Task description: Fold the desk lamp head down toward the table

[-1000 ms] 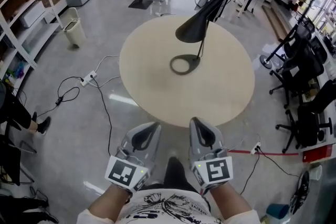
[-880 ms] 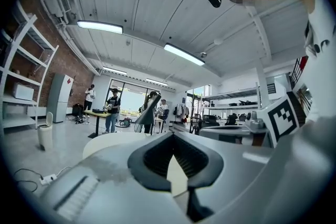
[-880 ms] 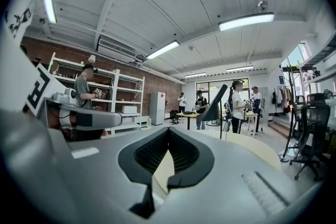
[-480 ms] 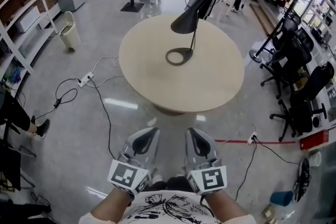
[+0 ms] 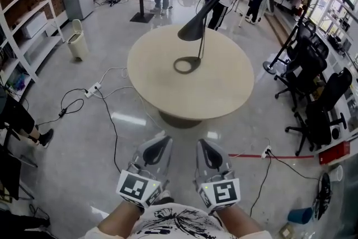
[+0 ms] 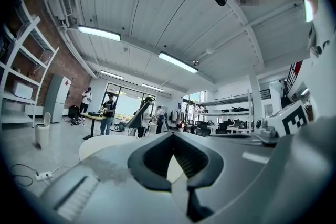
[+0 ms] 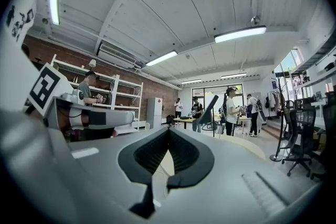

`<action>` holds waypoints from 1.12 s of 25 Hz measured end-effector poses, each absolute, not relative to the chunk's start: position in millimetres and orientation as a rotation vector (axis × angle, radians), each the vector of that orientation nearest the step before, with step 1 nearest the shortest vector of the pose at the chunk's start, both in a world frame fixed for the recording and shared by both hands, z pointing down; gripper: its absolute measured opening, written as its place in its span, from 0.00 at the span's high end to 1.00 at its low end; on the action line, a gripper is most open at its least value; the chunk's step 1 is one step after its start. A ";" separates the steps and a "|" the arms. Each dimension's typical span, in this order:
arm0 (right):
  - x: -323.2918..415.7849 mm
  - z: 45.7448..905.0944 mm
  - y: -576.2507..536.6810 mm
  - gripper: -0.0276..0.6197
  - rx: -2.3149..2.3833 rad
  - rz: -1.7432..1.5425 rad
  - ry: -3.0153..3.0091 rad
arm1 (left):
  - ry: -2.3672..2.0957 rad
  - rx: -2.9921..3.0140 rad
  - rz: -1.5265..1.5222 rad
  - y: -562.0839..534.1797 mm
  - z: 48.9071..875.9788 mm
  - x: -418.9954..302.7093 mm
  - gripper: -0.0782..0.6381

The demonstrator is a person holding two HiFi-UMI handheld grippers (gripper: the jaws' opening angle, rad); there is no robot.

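Observation:
A black desk lamp stands on the round beige table (image 5: 224, 92), its cone head (image 5: 193, 30) raised and tilted on a thin stem above a ring base (image 5: 186, 65). I stand well back from the table. My left gripper (image 5: 159, 146) and right gripper (image 5: 205, 148) are held side by side close to my body, over the floor, both shut and empty. In the left gripper view the left gripper (image 6: 172, 135) points toward the lamp (image 6: 139, 118) far ahead. In the right gripper view the right gripper (image 7: 168, 129) has the lamp (image 7: 212, 107) far beyond it.
Cables and a power strip (image 5: 92, 88) lie on the floor to the left of the table, and a red strip (image 5: 279, 155) with another socket lies to the right. Office chairs (image 5: 313, 115) stand at the right, a white bin (image 5: 78, 42) and shelves at the left. Several people stand behind the table.
The table and lamp have drawn farther away and higher in the head view, with more floor between them and me. Both grippers stay shut by my body.

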State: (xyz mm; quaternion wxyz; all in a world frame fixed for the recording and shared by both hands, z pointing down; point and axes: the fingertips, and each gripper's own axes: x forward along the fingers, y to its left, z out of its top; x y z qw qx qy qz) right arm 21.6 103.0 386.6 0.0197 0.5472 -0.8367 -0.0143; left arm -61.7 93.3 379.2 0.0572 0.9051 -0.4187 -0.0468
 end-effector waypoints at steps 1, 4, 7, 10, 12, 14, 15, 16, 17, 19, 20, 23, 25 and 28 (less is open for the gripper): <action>22.9 383.4 107.3 0.95 1.694 -0.056 -2.605 | -1.273 2.748 -0.143 97.0 376.8 -58.8 0.88; 28.1 376.2 119.4 0.95 1.675 -0.082 -2.630 | -1.286 2.748 -0.157 107.6 370.4 -51.1 0.88; 34.0 375.0 130.9 0.95 1.665 -0.041 -2.658 | -1.289 2.753 -0.153 118.6 367.9 -44.9 0.88; 42.1 378.5 138.6 0.95 1.665 0.037 -2.676 | -1.293 2.755 -0.155 125.9 366.6 -39.4 0.88; 46.6 379.1 141.8 0.95 1.663 0.044 -2.671 | -1.298 2.756 -0.156 129.2 364.4 -36.8 0.88; 50.3 377.5 145.3 0.95 1.660 0.024 -2.669 | -1.298 2.758 -0.156 132.6 362.1 -33.5 0.88; 51.8 376.1 147.0 0.95 1.656 0.010 -2.669 | -1.297 2.759 -0.157 134.2 361.0 -31.8 0.88; 52.8 374.5 148.7 0.95 1.652 -0.003 -2.667 | -1.296 2.759 -0.158 135.8 360.2 -30.4 0.88; 53.2 372.9 150.4 0.95 1.648 -0.015 -2.665 | -1.296 2.759 -0.161 137.3 359.6 -29.5 0.88; 52.7 371.6 153.7 0.95 1.644 -0.034 -2.668 | -1.299 2.758 -0.164 140.3 359.4 -29.0 0.88; 52.0 371.7 155.1 0.95 1.641 -0.040 -2.666 | -1.301 2.758 -0.165 141.8 359.6 -29.4 0.88; 48.8 371.8 157.8 0.95 1.632 -0.042 -2.667 | -1.305 2.755 -0.167 145.7 360.6 -31.9 0.88; 47.6 370.4 158.9 0.95 1.631 -0.047 -2.668 | -1.309 2.752 -0.169 147.6 359.7 -33.5 0.88; 46.4 367.8 160.5 0.95 1.625 -0.085 -2.656 | -1.318 2.746 -0.179 149.5 356.4 -35.9 0.88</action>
